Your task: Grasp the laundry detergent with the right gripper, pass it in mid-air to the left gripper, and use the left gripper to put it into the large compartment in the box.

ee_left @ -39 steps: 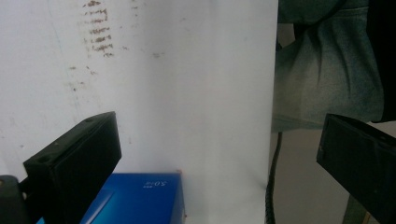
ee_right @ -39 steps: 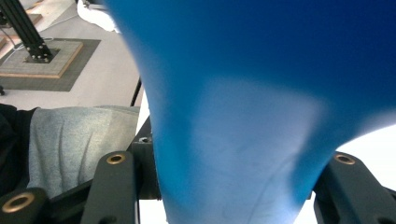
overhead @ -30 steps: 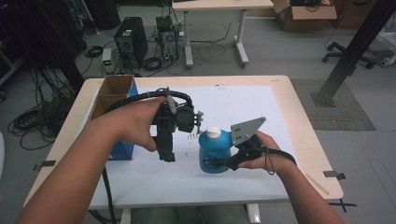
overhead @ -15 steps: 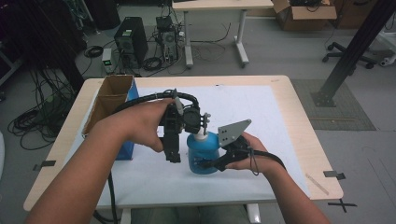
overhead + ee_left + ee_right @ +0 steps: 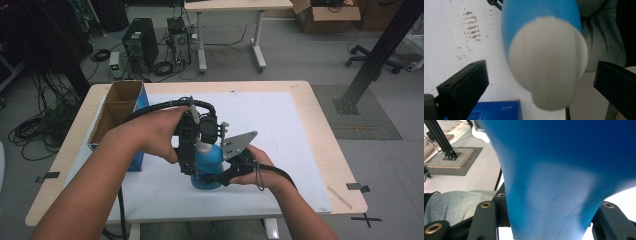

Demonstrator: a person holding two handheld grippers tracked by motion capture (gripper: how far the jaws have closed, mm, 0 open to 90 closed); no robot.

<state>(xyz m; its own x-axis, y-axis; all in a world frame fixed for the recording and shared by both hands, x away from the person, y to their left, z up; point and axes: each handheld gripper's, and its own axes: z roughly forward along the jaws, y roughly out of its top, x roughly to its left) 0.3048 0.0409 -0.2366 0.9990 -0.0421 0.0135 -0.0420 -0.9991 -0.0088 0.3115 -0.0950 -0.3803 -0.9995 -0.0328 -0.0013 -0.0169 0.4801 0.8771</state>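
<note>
Right now the blue bottle stands upright on the white mat, toward the six o'clock edge of the table, just in front of the person. Its white cap is on; what the bottle holds I cannot tell, as the plastic is opaque.

Coming in from about four o'clock, the right gripper is clenched on the bottle's lower body; in the right gripper view the blue wall sits squeezed between the two black jaws. Over the bottle from ten o'clock hangs the left gripper, pointing down at the cap. In the left gripper view its jaws stand released, one on either side of the cap, with clear gaps and no contact.

At nine o'clock of the bottle, near the table's left edge, sits an open cardboard box with blue sides. A divider splits it into two compartments, and what I can see of their insides is bare brown cardboard. A corner of blue carton shows low in the left gripper view.
</note>
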